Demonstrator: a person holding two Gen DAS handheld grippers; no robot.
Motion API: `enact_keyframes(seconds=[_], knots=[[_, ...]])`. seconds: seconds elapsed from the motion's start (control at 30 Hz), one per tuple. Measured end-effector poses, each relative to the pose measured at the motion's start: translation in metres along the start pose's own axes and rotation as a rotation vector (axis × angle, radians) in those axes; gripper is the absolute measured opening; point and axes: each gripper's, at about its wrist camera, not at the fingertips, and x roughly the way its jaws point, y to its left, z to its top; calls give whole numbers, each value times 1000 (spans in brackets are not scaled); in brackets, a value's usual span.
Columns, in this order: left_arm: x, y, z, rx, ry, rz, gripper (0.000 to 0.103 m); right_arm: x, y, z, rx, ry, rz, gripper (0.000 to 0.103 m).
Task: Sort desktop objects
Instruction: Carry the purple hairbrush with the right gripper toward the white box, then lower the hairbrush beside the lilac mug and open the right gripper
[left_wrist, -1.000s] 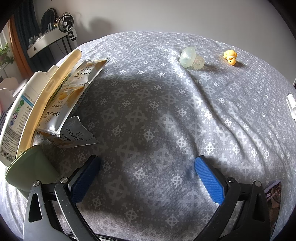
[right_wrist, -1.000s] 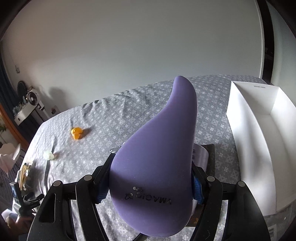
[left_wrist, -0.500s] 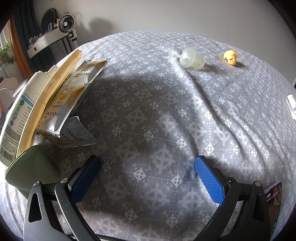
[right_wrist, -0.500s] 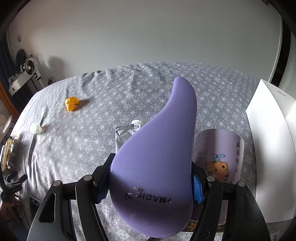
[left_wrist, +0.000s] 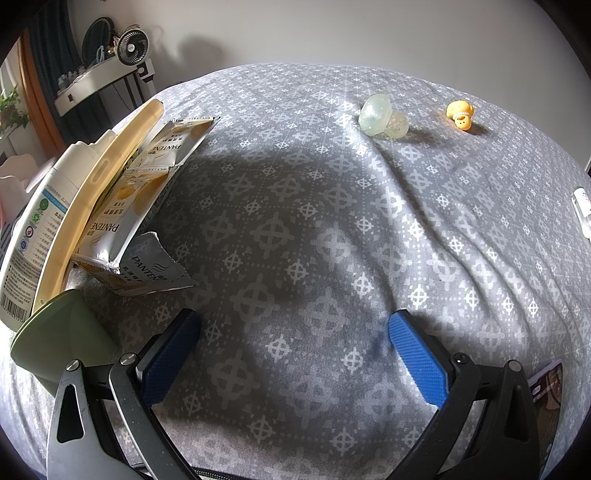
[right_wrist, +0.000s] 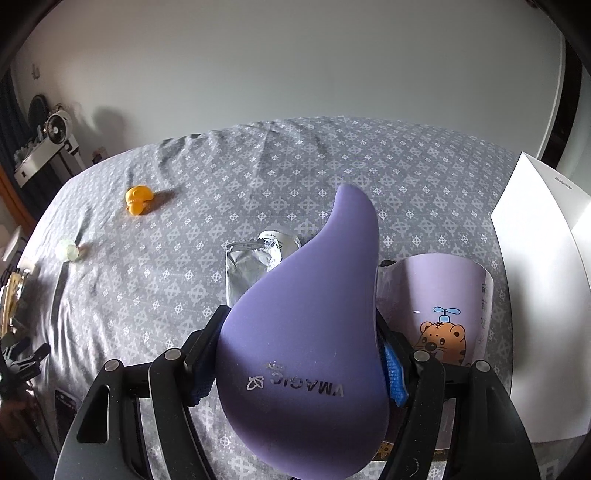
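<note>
Purple VMAGIC brush (right_wrist: 306, 354): pinched between both pads of right gripper (right_wrist: 299, 363), above grey patterned cloth (right_wrist: 207, 206) near its right edge, beside white box (right_wrist: 543, 295). Left gripper (left_wrist: 293, 354): spread wide, nothing between its pads.

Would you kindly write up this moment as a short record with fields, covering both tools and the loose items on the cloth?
surface: grey patterned cloth
left tool: open, nothing between its pads, above bare cloth
right tool: shut on purple teardrop-shaped object marked VMAGIC
beside held object: silver sachet and purple tiger pouch lying on cloth
right edge: white box
loose small items: yellow duck toy, pale translucent item
left edge: Pantene sachets, white bottle
</note>
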Motion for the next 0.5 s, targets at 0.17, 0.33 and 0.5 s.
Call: enact_keyframes(seconds=[0.17,0.33,0.5], knots=[[0,0,0,0,0,0,103,2,3,-1,-12,8,-9,71],[0,0,0,0,0,1,103,4,5,-2,-11,18,-7,71],[0,0,0,-1,-1,1,103,2,5,-1,-6,12,-11,73]])
